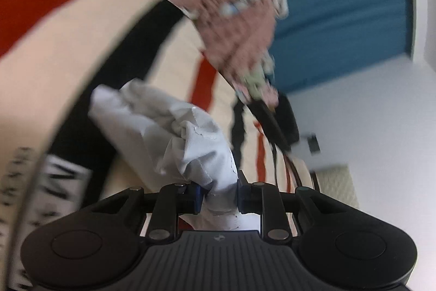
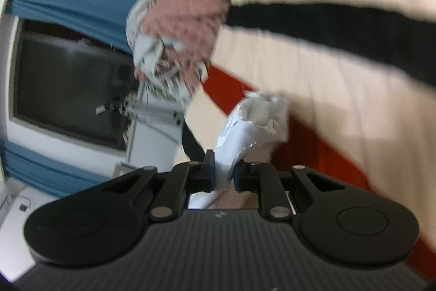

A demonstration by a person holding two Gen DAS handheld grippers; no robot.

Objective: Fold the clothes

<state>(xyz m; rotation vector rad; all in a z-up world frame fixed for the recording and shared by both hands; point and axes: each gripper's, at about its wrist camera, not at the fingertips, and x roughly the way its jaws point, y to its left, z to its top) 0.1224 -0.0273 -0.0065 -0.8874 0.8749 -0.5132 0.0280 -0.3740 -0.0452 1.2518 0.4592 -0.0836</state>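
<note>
A white garment (image 1: 174, 132) is bunched up and lifted off the bed, with my left gripper (image 1: 219, 194) shut on a thick fold of it. In the right wrist view another crumpled part of the same white garment (image 2: 256, 122) rises from my right gripper (image 2: 224, 176), which is shut on it. Beyond the cloth hangs a pink and white patterned garment (image 1: 237, 26), blurred; it shows too as the patterned garment (image 2: 179, 26) in the right wrist view. Both views are tilted and smeared by motion.
A cream bedspread (image 1: 81, 26) with red and black stripes lies under everything, seen again as the bedspread (image 2: 340, 78). A blue curtain (image 1: 340, 12) and white wall stand beyond. A dark window (image 2: 70, 89) and a white stand (image 2: 152, 132) are at left.
</note>
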